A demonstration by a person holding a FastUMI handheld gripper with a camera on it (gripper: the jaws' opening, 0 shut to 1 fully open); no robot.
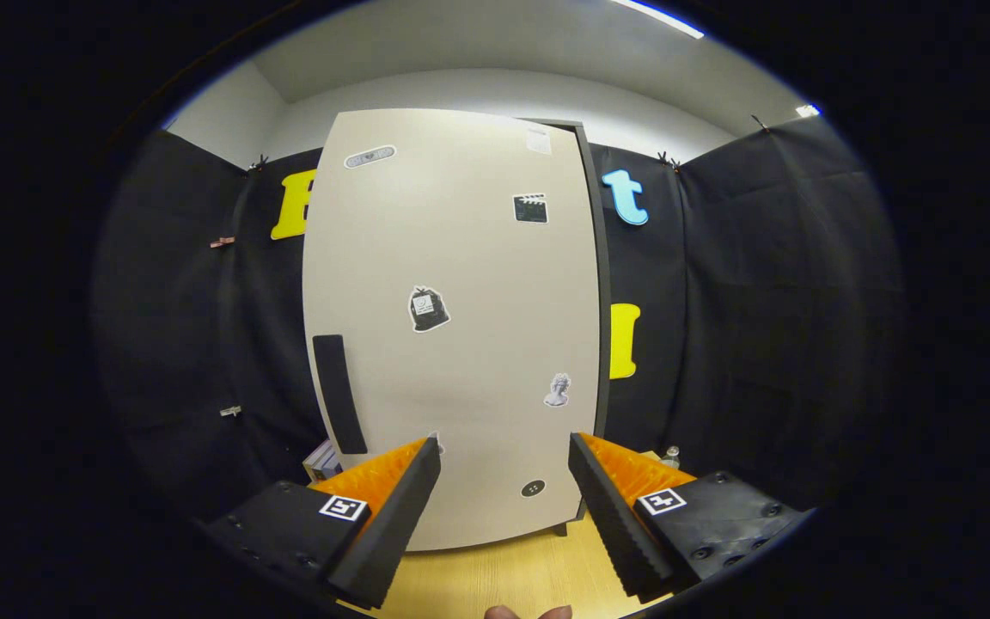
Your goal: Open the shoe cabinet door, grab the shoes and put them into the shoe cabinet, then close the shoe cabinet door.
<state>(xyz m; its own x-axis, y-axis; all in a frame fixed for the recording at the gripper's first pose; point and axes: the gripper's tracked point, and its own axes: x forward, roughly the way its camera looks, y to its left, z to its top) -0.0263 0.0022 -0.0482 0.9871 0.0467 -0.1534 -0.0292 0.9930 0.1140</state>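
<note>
The shoe cabinet (461,284) stands upright straight ahead, its tall beige door shut and dotted with several small stickers. A black vertical handle (339,394) sits low on the door's left side, just beyond my left finger. My gripper (504,464) is open, its two orange-and-black fingers spread wide with nothing between them, pointing at the lower part of the door. No shoes are visible.
The cabinet rests on a light wooden floor (512,576). Black cloth walls surround it on both sides. A small stack of items (321,460) lies at the cabinet's lower left, and a small bottle (672,456) stands at its lower right. Fingertips of a hand (529,612) show under the gripper.
</note>
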